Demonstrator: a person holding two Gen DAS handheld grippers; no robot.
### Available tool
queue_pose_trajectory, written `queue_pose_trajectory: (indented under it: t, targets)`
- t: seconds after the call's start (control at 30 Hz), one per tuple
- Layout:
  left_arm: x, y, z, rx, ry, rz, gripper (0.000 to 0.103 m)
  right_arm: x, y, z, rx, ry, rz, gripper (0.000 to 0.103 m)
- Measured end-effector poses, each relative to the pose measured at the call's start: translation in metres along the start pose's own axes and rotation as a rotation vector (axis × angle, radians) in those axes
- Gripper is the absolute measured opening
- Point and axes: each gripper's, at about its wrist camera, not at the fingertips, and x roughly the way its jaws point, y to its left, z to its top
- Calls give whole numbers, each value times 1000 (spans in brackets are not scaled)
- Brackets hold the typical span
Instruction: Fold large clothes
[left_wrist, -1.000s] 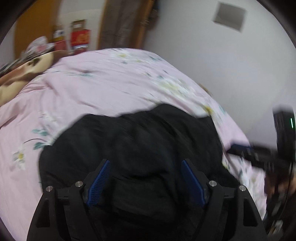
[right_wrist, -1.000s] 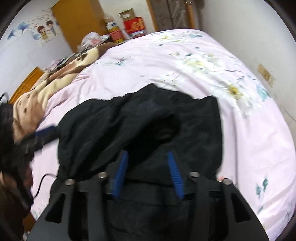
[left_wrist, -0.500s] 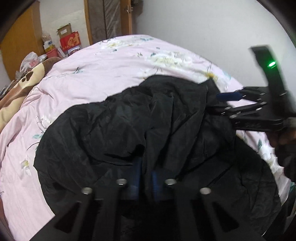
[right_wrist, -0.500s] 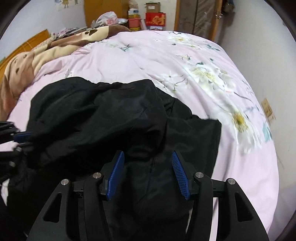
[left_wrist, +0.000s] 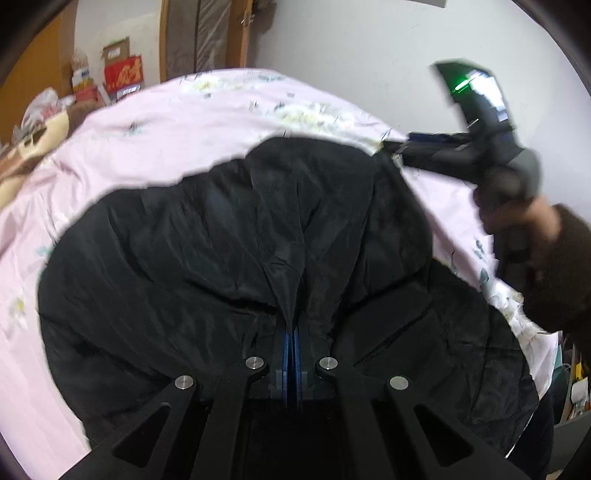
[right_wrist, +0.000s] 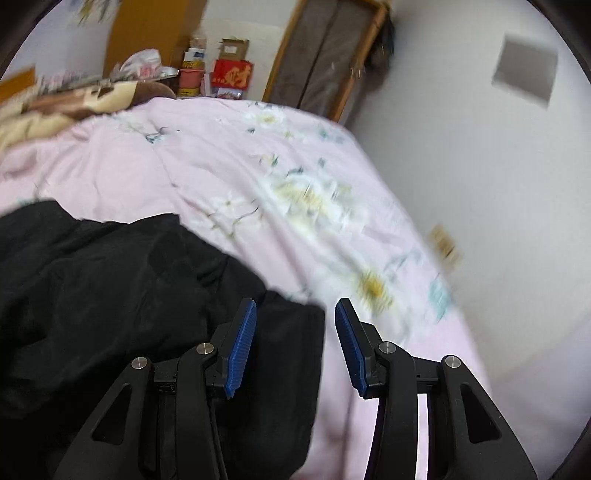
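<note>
A large black jacket (left_wrist: 221, 251) lies bunched on a pink flowered bedcover (left_wrist: 155, 140). My left gripper (left_wrist: 293, 328) is shut on a ridge of the jacket's fabric near its middle and holds it up. My right gripper (right_wrist: 295, 325) is open and empty, hovering over the jacket's right edge (right_wrist: 280, 354) where it meets the bedcover (right_wrist: 229, 158). The right gripper also shows in the left wrist view (left_wrist: 399, 146), at the jacket's far right corner, held by a hand in a dark sleeve.
A brown and cream blanket (right_wrist: 62, 103) lies at the bed's far left. Boxes and clutter (right_wrist: 229, 74) stand behind the bed next to a wooden door frame (right_wrist: 325, 55). A white wall (right_wrist: 480, 166) runs close along the bed's right side.
My left gripper closed on a fold of the jacket and lifted it. My right gripper, still open, swung right from over the jacket's middle to its right edge.
</note>
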Motion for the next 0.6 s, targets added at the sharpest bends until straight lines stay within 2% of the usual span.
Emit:
queue_pose_trajectory:
  t: [0.07,0.13,0.2,0.27,0.37,0.43,0.5,0.57,0.6]
  targets:
    - [7,2,-3,-25,20,-24,2,-11,-7,2,38,5,32,46]
    - [10,4,-1,-45,31,-44,13,-23,-5,9,45,-7,159,46]
    - [4,5,2,-26,28,-54,47,-31,4,15,41,9,278,46]
    - [-14,10,5,-17,-21,-61,66,-36,15,20,33,11,330,47]
    - [-48,28,16,-42,-102,-68,67,-40,32,24,26,0,403,52]
    - [-56,51,32,-108,-124,-2,73,-35,46,27,7,-3,407,52]
    - [-52,71,43,-161,-135,45,73,-28,63,30,-8,8,428,52]
    - [-37,92,52,-199,-109,176,73,-23,78,29,-37,29,480,52]
    - [-31,97,53,-197,-98,205,73,-14,86,27,-63,59,498,52]
